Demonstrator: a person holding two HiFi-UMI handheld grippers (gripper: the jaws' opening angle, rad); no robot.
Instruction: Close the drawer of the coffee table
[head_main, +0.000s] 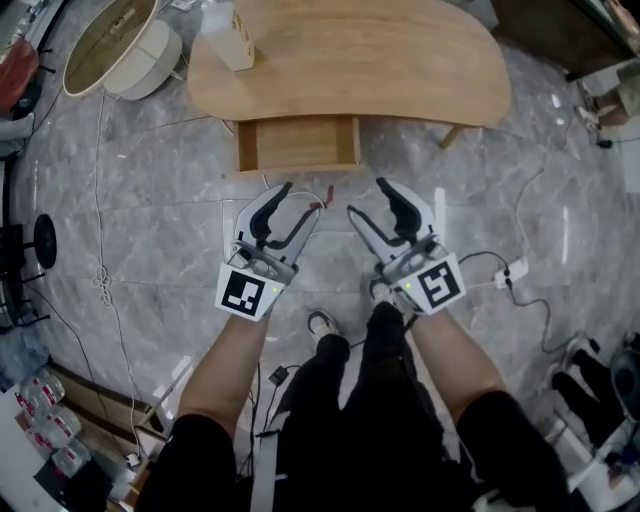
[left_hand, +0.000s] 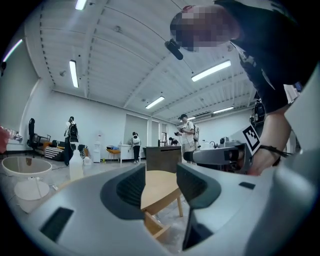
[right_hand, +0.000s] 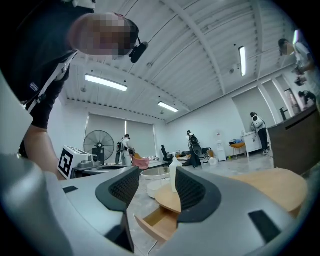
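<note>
The wooden coffee table (head_main: 350, 60) stands at the top of the head view. Its drawer (head_main: 298, 145) is pulled out toward me and looks empty. Both grippers hover side by side just short of the drawer front, touching nothing. My left gripper (head_main: 300, 200) is open and holds nothing. My right gripper (head_main: 368, 198) is open and empty too. In the left gripper view the jaws (left_hand: 159, 187) frame the table top (left_hand: 160, 195) and a corner of the drawer (left_hand: 155, 225). The right gripper (right_hand: 156, 189) looks past its jaws at the open drawer (right_hand: 157, 225) under the table top (right_hand: 270, 185).
A white bottle (head_main: 230, 35) stands on the table's left end. A round white side table (head_main: 110, 45) sits at the far left. Cables and a power strip (head_main: 515, 270) lie on the marble floor to the right. Water bottles (head_main: 45, 420) lie at the lower left. People stand far off.
</note>
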